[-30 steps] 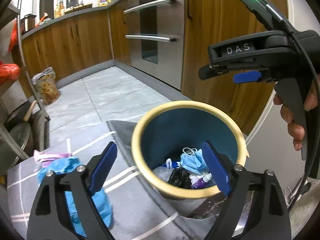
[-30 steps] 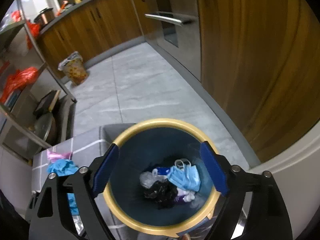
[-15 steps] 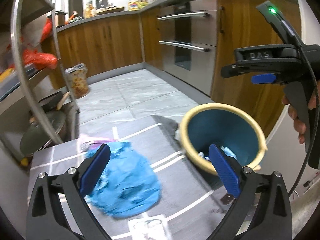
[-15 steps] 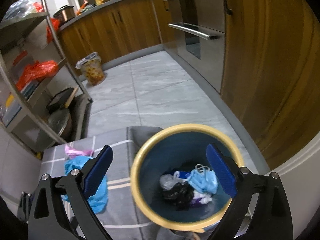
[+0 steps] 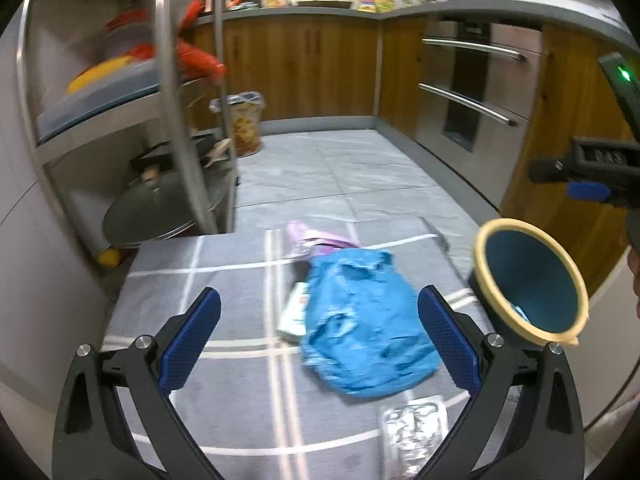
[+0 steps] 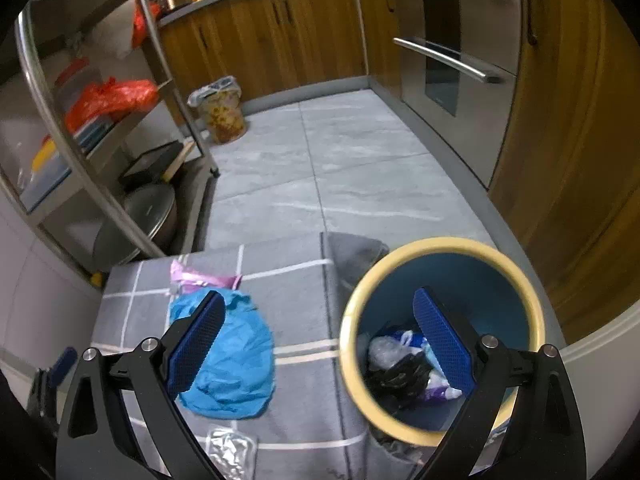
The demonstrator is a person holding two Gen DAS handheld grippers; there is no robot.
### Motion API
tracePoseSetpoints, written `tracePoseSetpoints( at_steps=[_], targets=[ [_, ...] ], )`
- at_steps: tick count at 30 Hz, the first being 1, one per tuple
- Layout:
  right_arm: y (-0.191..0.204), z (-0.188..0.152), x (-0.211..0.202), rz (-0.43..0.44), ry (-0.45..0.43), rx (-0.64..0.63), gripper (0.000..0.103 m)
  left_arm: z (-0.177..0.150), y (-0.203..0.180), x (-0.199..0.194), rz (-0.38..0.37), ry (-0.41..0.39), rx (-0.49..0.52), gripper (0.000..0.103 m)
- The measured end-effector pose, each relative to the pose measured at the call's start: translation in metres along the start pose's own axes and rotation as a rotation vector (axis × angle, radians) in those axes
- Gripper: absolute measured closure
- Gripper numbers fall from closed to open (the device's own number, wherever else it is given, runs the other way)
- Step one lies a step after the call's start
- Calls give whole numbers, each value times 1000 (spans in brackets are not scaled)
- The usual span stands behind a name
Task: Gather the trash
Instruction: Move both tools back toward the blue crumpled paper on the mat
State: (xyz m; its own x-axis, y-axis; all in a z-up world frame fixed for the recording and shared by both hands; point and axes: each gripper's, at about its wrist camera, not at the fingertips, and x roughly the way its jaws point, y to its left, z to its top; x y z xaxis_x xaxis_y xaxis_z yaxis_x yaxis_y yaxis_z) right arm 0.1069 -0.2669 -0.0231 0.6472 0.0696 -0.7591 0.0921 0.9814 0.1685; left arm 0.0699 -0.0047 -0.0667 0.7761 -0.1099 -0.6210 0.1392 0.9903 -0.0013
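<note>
Left wrist view shows our left claw [image 5: 318,332] spread wide over a gray checked mat [image 5: 224,408] on the floor. Its jaws have just been opening, and nothing is pinched between them. A crumpled blue plastic bag [image 5: 362,324] lies on the mat, between the two blue pads [image 5: 190,342] as we look, but the pads do not touch it. A pink wrapper [image 5: 316,238] lies just behind the bag. A small white packet [image 5: 294,312] pokes out from under the bag's left side. A shiny clear wrapper [image 5: 414,434] lies near the bag's front edge. To the right stands a blue trash bin [image 5: 530,284] with a yellow rim, at the edge of the mat.

From the right wrist view we see our right claw [image 6: 316,344] spread wide too. Its jaws have also just been opening, with nothing gripped. Its right pad hangs over the bin [image 6: 440,344]. Inside the bin we see a black bag, some white plastic and other scraps. The blue bag [image 6: 230,360] sits on the mat to the left of the bin, partly behind the left pad. A metal rack [image 6: 100,140] with a pot lid stands at the far left.
</note>
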Motion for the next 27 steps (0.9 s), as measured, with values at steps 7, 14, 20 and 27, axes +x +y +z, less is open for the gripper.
tracePoseSetpoints(
  at_steps=[7,14,20,27],
  targets=[
    [25,-12,20,42,59,18,8,-6,31,0,43,19,-48,6],
    [34,-42,71,27,222,57,8,-12,54,12,64,51,-80,6],
    [43,-54,96,10,277,40,9,-16,63,30,73,82,-104,6],
    [70,-66,120,60,327,-48,13,-18,63,51,77,115,-92,6]
  ],
)
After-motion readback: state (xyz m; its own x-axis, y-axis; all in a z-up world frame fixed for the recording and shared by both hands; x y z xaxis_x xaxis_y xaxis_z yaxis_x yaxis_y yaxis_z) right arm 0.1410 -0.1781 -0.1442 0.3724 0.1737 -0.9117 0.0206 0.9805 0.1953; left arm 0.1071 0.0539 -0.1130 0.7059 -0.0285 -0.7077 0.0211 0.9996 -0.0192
